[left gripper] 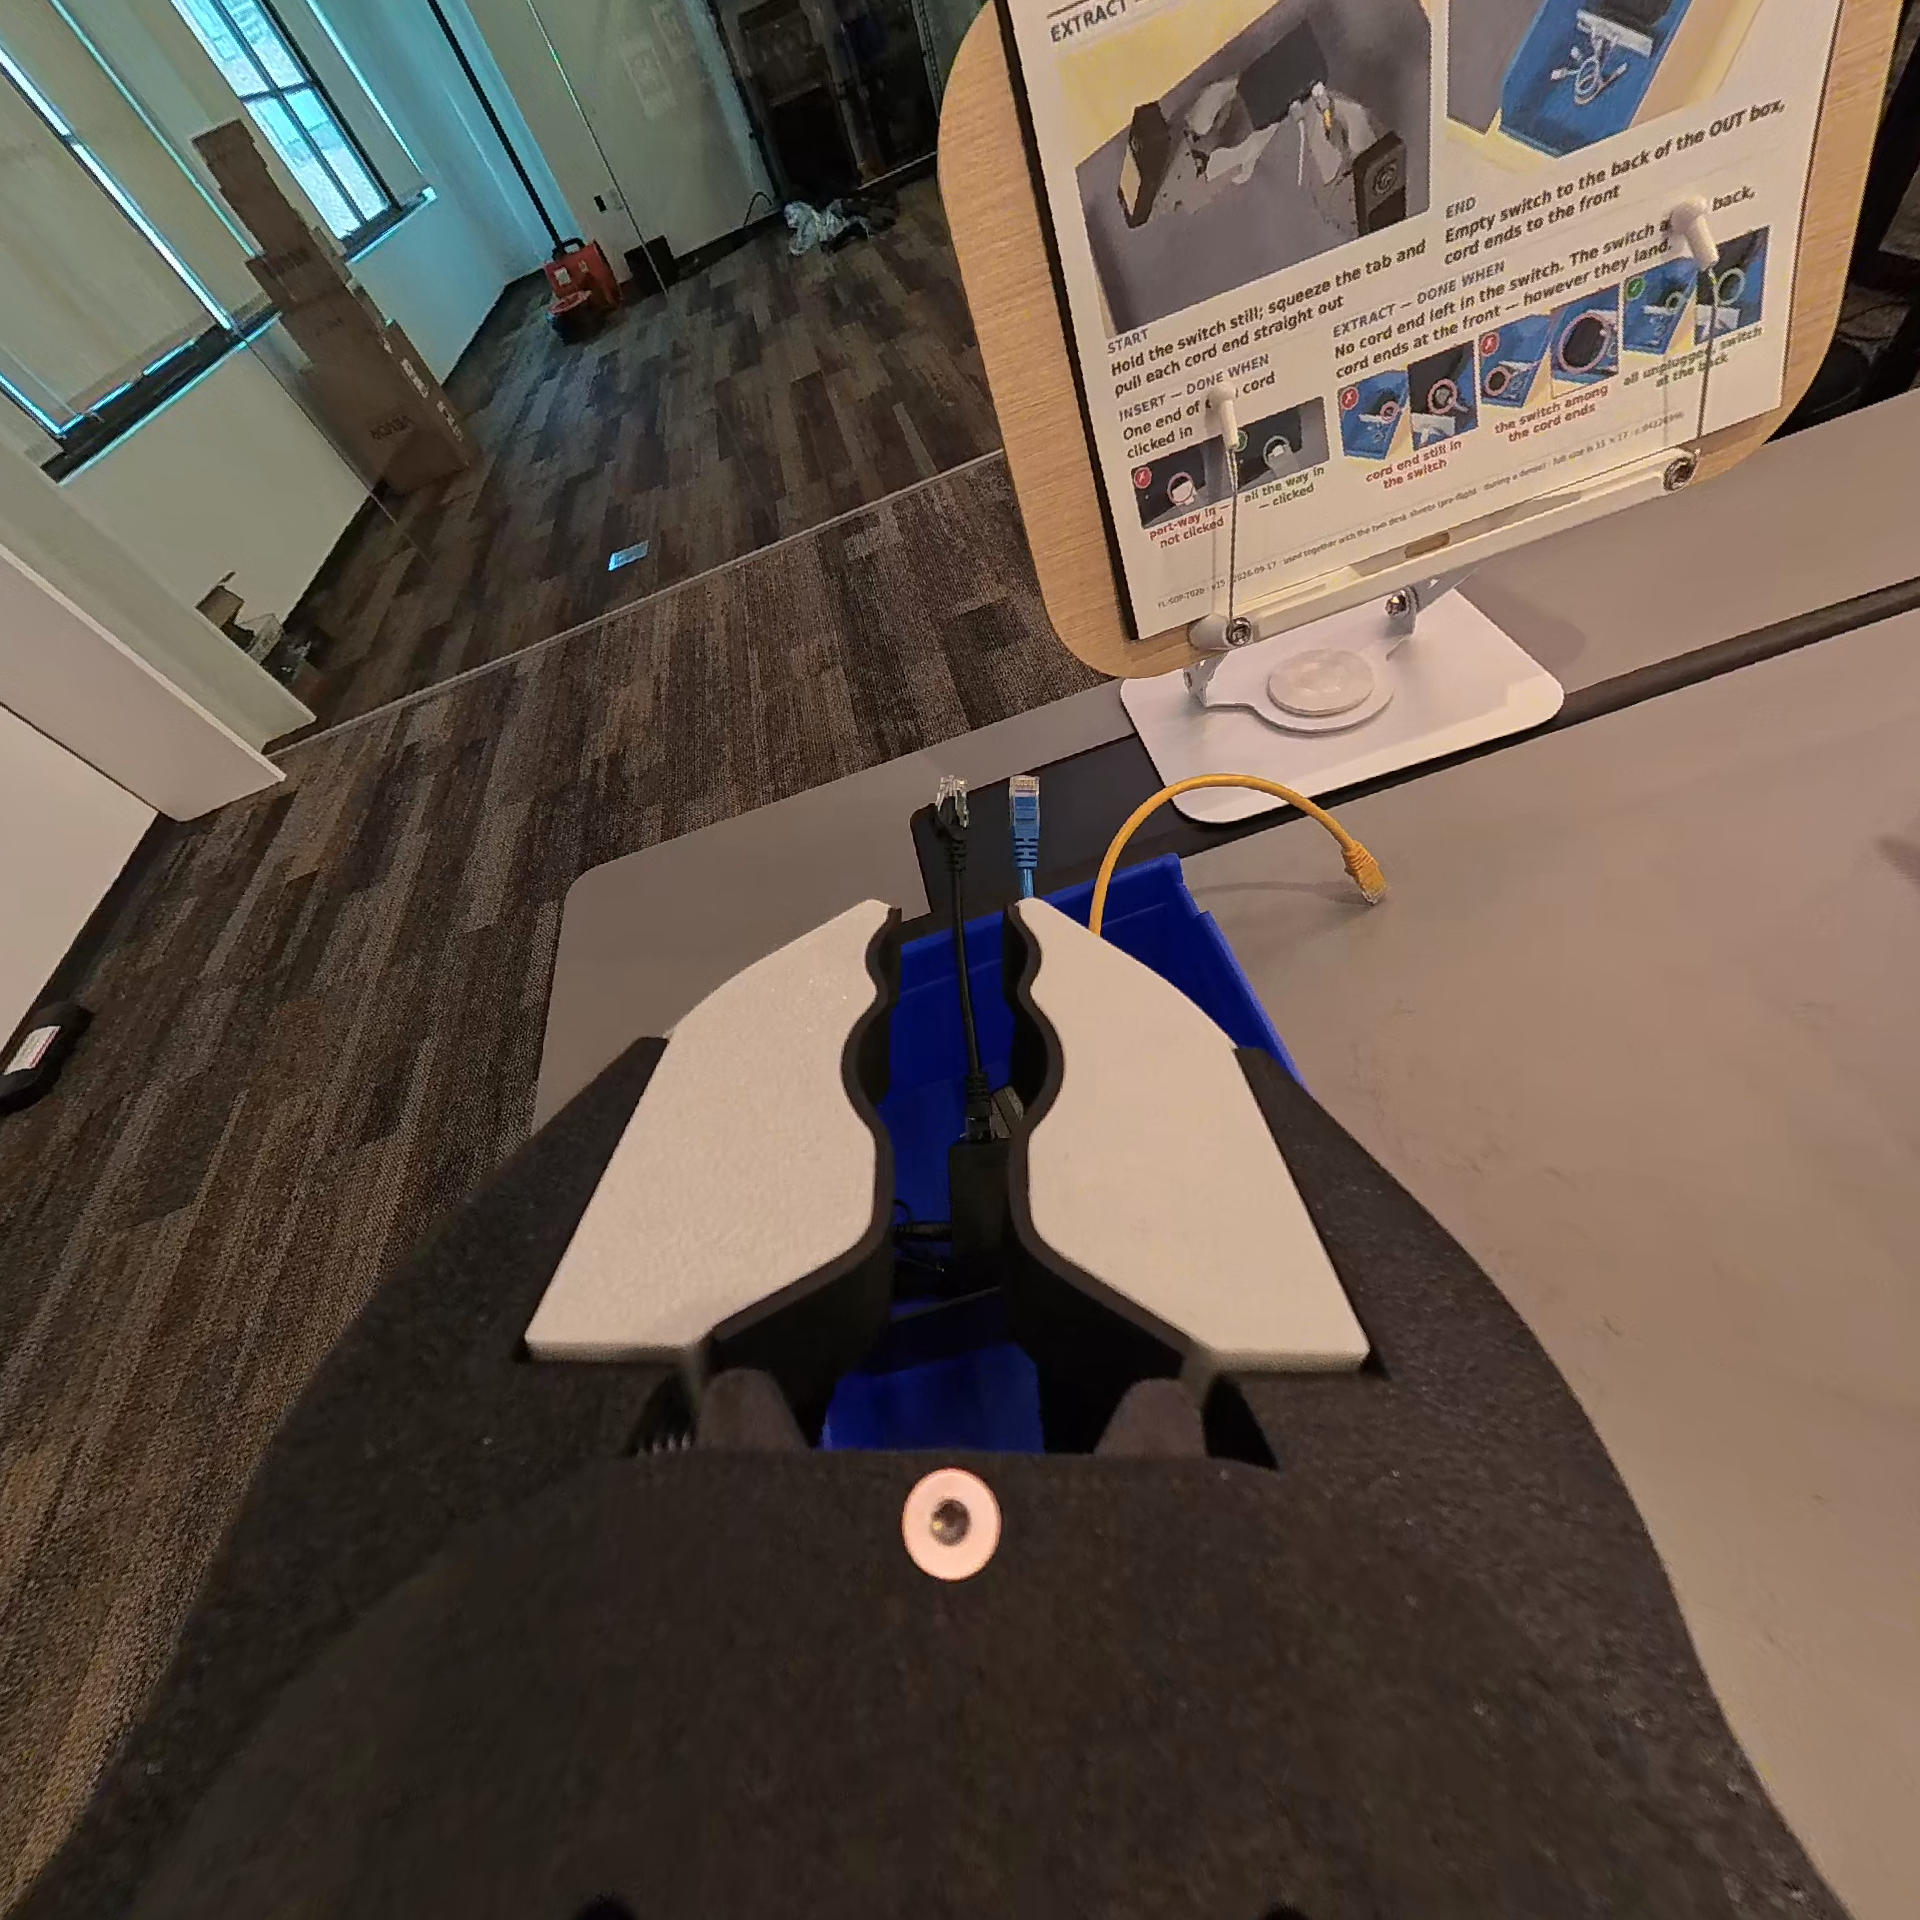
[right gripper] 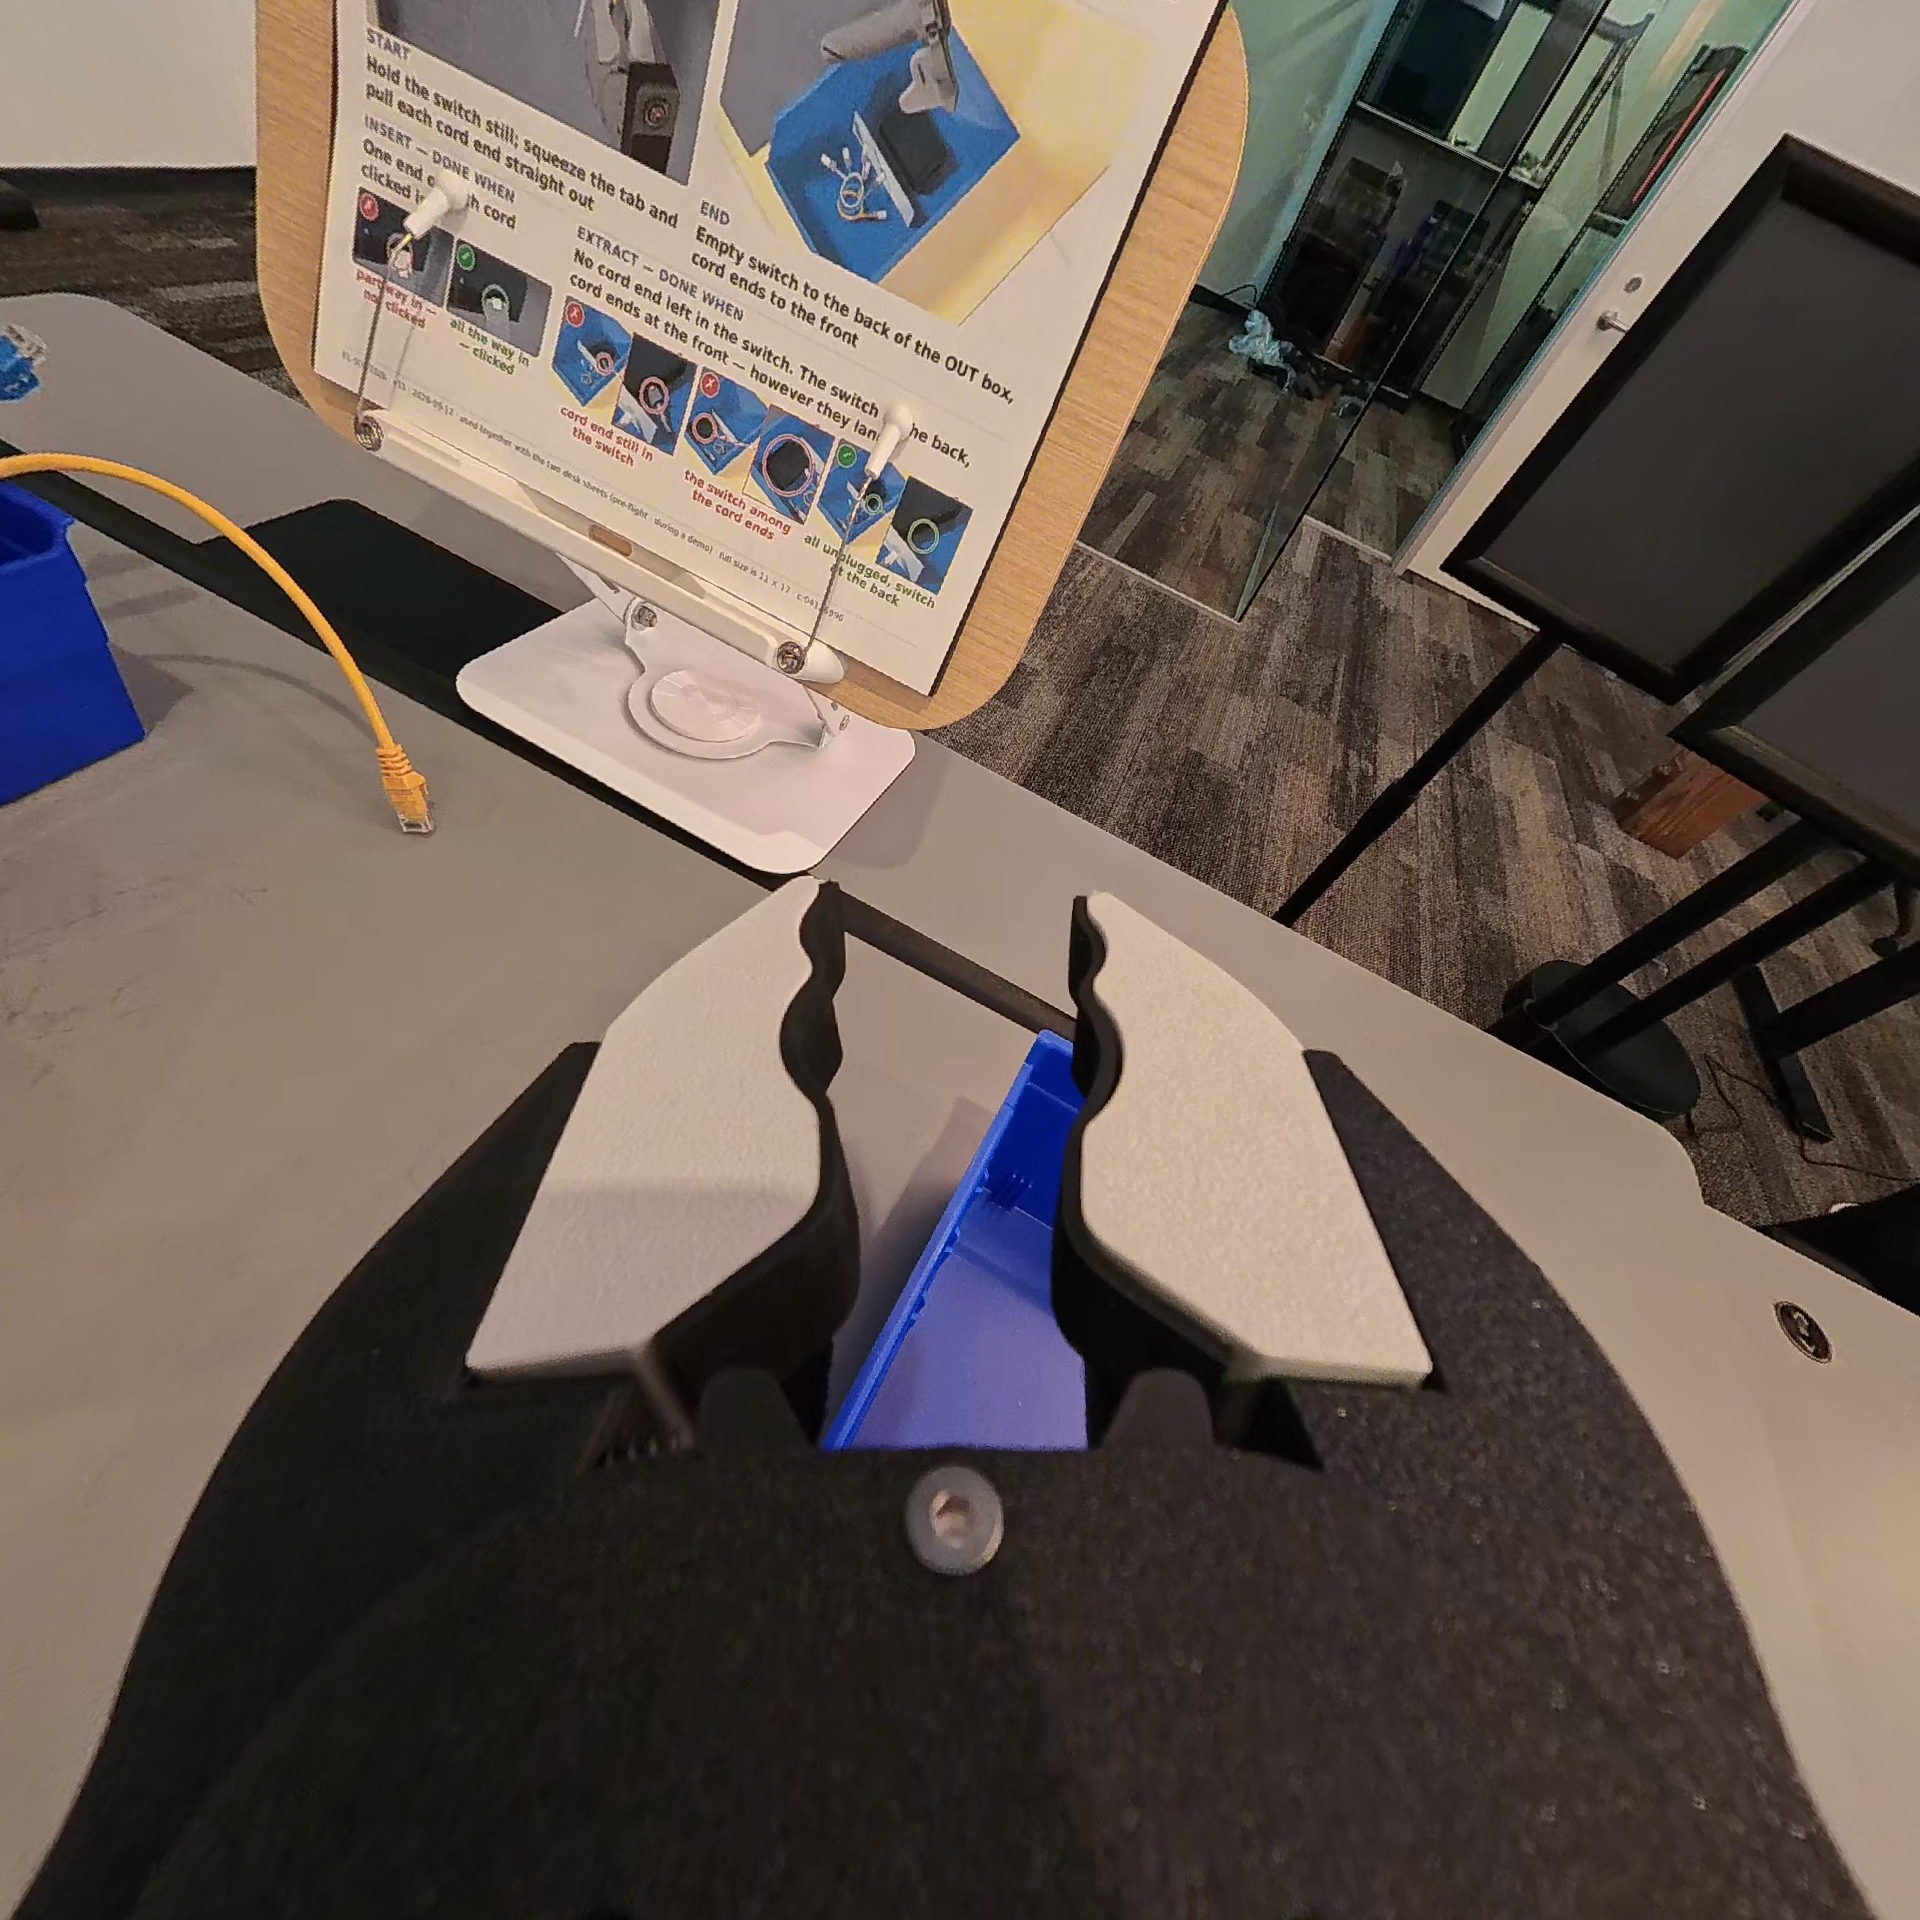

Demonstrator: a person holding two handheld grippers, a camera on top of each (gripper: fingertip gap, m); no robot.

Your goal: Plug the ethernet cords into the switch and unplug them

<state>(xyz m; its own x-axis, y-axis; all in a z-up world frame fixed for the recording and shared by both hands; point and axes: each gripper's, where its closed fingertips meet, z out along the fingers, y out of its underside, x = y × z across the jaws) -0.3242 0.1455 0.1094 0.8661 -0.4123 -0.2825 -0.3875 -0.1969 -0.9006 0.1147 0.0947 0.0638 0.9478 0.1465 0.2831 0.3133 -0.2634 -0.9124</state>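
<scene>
Grey table (right gripper: pixel 260 1039) bare beside right tool (right gripper: pixel 951 904), agape; left tool (left gripper: pixel 951 914) clenched on black switch (left gripper: pixel 977 1184).

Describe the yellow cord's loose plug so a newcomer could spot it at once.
Start at the white stand base on the grey table. Nearer the camera and leftward, a yellow cord arches out of the blue bin. Its yellow plug alone touches the tabletop.

On my left gripper (left gripper: pixel 951 914) I see two pale grey finger plates with wavy black rubber inner edges, set in a black, grainy foam-like body. A round silver screw (left gripper: pixel 951 1524) sits just behind the fingers. My right gripper (right gripper: pixel 951 904) looks identical, with its own screw (right gripper: pixel 953 1523).
</scene>
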